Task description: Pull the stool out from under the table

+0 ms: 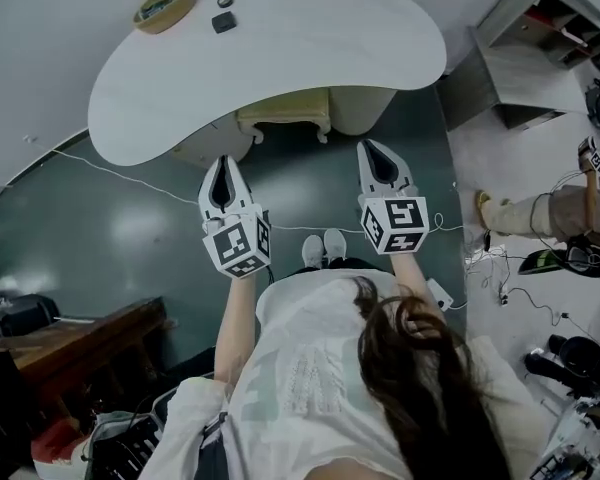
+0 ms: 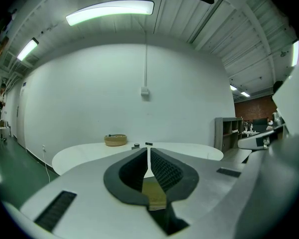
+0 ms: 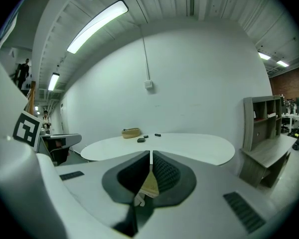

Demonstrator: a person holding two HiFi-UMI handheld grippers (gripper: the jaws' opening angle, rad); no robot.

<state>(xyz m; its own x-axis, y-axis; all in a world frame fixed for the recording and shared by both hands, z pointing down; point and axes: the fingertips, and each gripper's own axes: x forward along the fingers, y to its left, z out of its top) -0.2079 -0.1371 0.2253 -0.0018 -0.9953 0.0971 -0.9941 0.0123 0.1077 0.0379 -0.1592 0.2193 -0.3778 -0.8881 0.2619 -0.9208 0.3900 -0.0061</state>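
The cream stool (image 1: 283, 118) stands tucked under the near edge of the white curved table (image 1: 310, 43), and only its front part shows. My left gripper (image 1: 225, 161) is held in the air in front of the table, just left of the stool, shut with nothing in it. To the stool's right my right gripper (image 1: 372, 147) hangs at about the same height, also shut and empty. Neither touches the stool. In the left gripper view the left gripper (image 2: 148, 151) points over the table top (image 2: 84, 154). In the right gripper view the right gripper (image 3: 151, 156) points at the table (image 3: 194, 147) too.
A woven basket (image 1: 162, 6) and two small dark objects (image 1: 224, 22) lie on the table. A grey shelf unit (image 1: 525, 63) stands at the right, with another person's leg (image 1: 530, 213) and cables near it. A wooden bench (image 1: 75, 338) is at the lower left. A white cable (image 1: 120, 171) crosses the floor.
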